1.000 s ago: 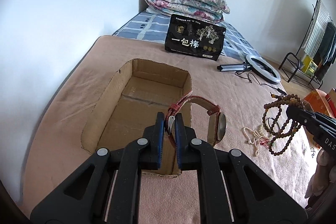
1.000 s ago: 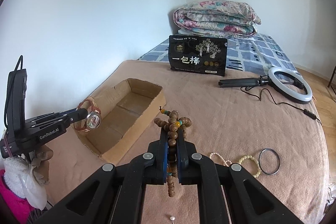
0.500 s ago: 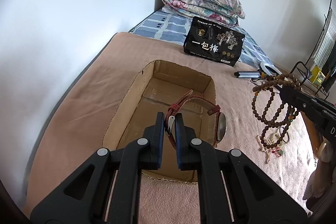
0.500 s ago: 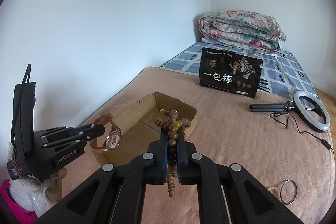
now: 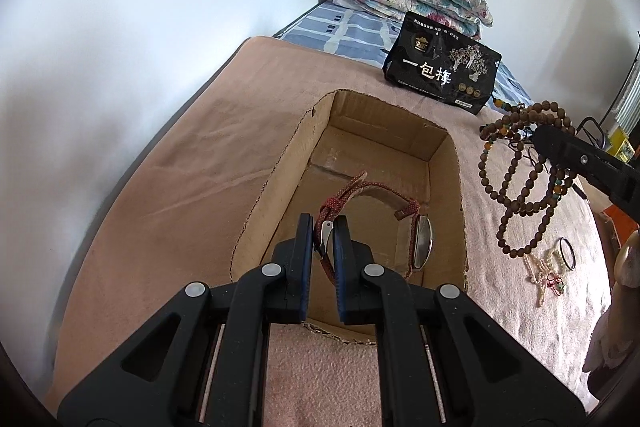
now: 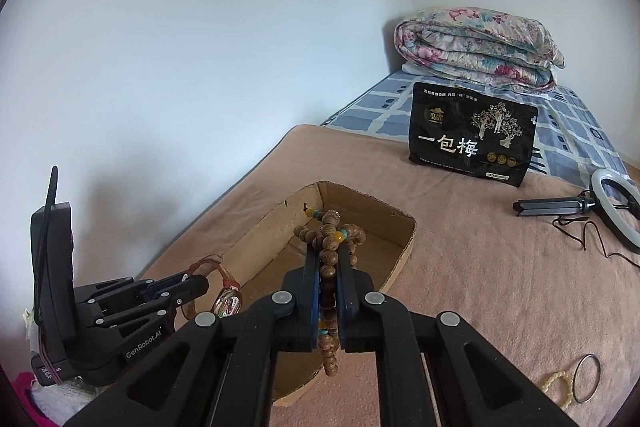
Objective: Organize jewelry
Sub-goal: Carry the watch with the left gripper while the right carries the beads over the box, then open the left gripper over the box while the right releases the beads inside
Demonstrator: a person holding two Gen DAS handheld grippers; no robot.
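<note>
The cardboard box [image 5: 448, 163] lies open-topped on the bed [image 5: 180, 187], near the wall-side edge. The left hand-held gripper [image 5: 323, 227] pinches a red-strap watch [image 5: 422, 245] over the box's bare interior. The right hand-held gripper [image 6: 329, 259] clamps wooden prayer beads [image 6: 328, 239] above the box's rim. A black pouch [image 6: 472, 135] reads "一包梅".

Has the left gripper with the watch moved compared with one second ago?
Yes. The left gripper carried the watch from over the near right corner of the cardboard box to above its open inside.
</note>
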